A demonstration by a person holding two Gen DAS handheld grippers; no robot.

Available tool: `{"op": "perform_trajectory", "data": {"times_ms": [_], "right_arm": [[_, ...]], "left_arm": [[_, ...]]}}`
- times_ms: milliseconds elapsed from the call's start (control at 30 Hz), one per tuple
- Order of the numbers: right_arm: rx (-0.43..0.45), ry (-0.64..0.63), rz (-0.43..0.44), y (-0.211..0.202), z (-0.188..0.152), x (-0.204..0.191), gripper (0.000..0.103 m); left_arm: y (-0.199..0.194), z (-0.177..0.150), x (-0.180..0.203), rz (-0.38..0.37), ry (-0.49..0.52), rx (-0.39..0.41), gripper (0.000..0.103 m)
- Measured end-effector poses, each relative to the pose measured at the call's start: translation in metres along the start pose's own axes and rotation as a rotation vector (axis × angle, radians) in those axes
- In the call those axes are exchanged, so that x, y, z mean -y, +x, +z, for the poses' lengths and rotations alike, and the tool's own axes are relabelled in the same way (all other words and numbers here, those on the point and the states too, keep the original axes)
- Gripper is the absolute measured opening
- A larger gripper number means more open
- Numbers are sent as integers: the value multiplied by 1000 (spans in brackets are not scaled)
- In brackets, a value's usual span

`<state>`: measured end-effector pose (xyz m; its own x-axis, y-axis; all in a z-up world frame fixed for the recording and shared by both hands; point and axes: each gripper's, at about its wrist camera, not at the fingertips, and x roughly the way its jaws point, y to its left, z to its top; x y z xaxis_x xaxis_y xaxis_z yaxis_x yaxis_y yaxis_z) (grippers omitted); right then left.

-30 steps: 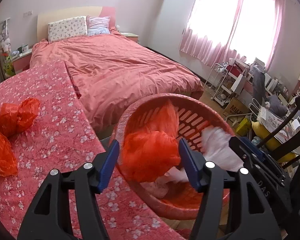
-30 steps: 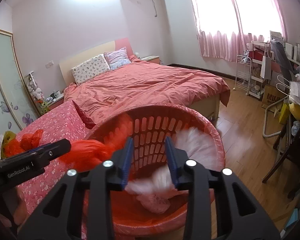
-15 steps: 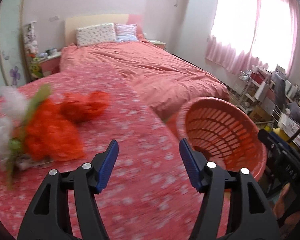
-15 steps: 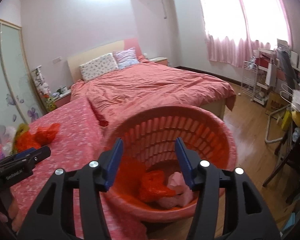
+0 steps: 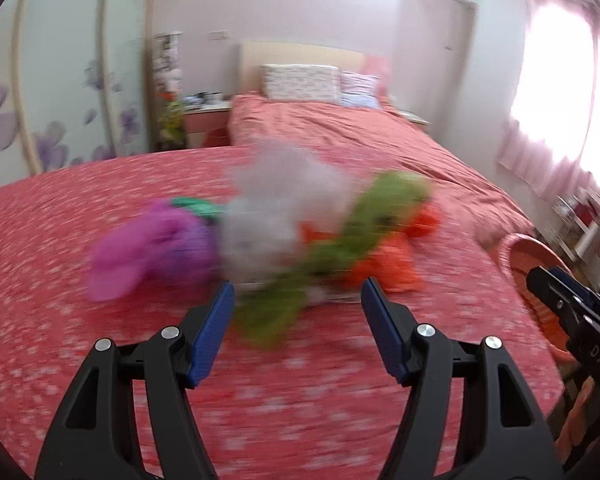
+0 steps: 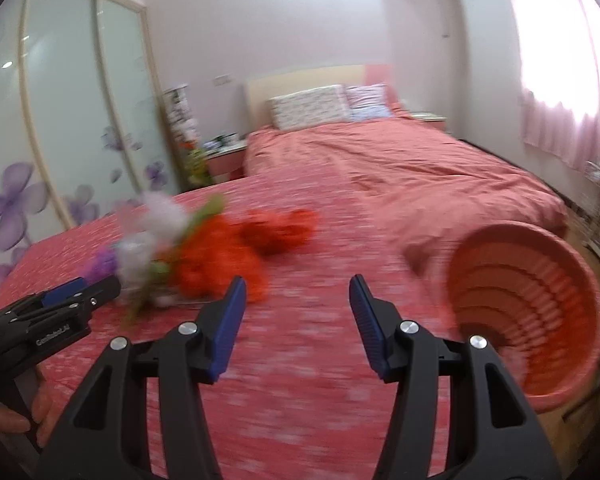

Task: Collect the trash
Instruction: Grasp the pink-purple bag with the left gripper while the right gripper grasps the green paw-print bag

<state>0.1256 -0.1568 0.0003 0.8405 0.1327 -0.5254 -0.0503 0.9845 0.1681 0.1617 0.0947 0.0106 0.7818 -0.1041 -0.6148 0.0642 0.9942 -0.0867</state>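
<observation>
A blurry pile of trash [image 5: 300, 236] lies on the table [image 5: 100, 360] with the red flowery cloth, just past the left tool [image 5: 298, 304]. The left view shows a purple bag [image 5: 152, 248], a white one, a green one and orange ones. The right view shows more of the red basket [image 6: 528, 312] at the table's right edge. Both tools are wide apart with nothing in them; the right tool [image 6: 296, 304] has just been opening. The left tool's side reads "GenRobot.AI"; the right one's reads "DAS".
</observation>
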Motion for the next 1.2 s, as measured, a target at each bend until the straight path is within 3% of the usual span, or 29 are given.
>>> {"op": "perform_trajectory", "data": {"times_ms": [200,500,733,933,1200], "right_arm": [[-72,-38,129,41,2,-75,45],[-178,52,138,99,3,-109,34],[-181,57,130,109,1,-117,20],[-149,59,135,84,0,-102,20],[-89,72,73,49,1,-59,19]], "left_arm": [[-2,-4,-65,89,-105,-3,66],[-7,-10,-114,125,-173,-1,66],[-3,-13,-122,114,-186,-12,66],[-1,-12,-115,83,-186,-17,66],[3,-4,-87,37,-160,-19,66]]}}
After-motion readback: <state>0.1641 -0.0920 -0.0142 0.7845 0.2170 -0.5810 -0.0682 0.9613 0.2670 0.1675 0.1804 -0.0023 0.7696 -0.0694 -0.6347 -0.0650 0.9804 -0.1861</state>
